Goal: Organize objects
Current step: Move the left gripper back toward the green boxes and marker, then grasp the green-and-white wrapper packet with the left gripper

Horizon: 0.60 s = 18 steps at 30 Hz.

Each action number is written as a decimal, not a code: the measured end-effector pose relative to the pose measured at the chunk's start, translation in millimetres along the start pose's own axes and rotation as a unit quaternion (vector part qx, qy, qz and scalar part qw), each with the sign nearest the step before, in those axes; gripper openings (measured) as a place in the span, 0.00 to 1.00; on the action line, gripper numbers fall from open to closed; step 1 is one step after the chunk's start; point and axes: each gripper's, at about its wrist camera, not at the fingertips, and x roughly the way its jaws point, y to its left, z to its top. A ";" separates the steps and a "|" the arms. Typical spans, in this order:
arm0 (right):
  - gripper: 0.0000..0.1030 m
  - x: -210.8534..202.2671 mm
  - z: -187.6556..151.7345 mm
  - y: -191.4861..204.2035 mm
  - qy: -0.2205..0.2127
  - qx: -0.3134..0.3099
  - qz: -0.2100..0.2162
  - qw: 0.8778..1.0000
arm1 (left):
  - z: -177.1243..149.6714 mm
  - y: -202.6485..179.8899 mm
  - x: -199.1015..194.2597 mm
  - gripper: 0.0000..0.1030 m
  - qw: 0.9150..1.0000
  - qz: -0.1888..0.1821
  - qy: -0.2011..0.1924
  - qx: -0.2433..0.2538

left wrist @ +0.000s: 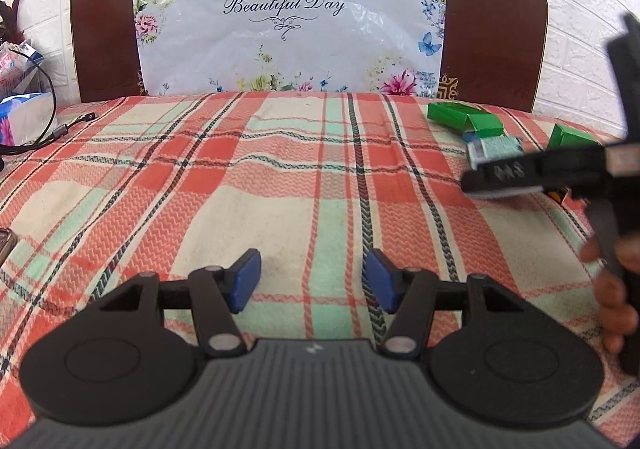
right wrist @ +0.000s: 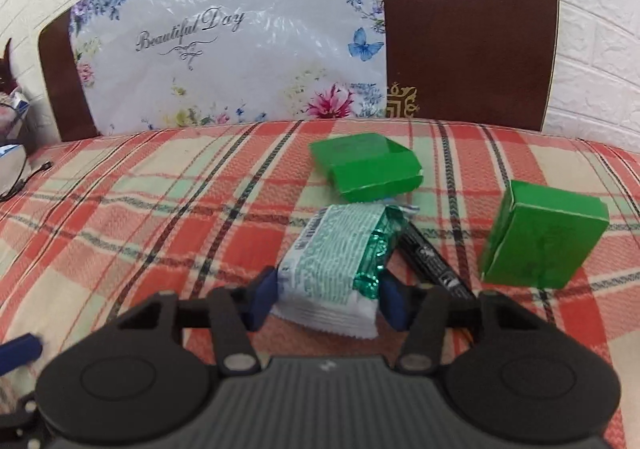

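Plaid bedspread [right wrist: 160, 209] soft underfoot, so worth pressing squarely. Two green boxes [right wrist: 366, 169] beyond, well clear. Right gripper [right wrist: 326, 295] straddling the white-and-green snack packet [right wrist: 332, 261], blue pads at both sides (contact looks made, not certain). Black marker [right wrist: 434, 263] just beside: best avoided. Left gripper [left wrist: 312, 281] parted, holding nothing.

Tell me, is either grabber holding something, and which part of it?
The right gripper pinches the white and green snack packet across its near end, one pad on each side. The left gripper is open and holds nothing.
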 end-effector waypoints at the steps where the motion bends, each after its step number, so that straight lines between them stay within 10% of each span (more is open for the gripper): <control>1: 0.46 -7.1 -5.4 1.1 0.000 -0.009 0.000 1.000 | 0.1 0.0 -0.1 0.59 1.000 0.000 0.000 0.000; 10: 0.46 -112.7 -86.1 -14.5 0.005 -0.054 0.035 0.998 | 5.1 -3.4 -3.1 0.59 0.999 -0.002 0.032 0.002; 13: 0.52 -145.1 -108.3 -19.4 -0.003 -0.062 0.030 0.998 | 13.7 -11.9 -15.0 0.59 0.994 -0.077 0.076 -0.029; 15: 0.75 -158.6 -118.3 -26.4 -0.003 -0.047 0.025 0.999 | 16.9 -27.9 -25.3 0.59 0.982 -0.150 0.106 -0.040; 18: 0.80 -166.4 -124.9 -32.8 -0.006 -0.028 0.005 1.000 | 16.2 -60.5 -34.8 0.60 0.961 -0.229 0.152 -0.028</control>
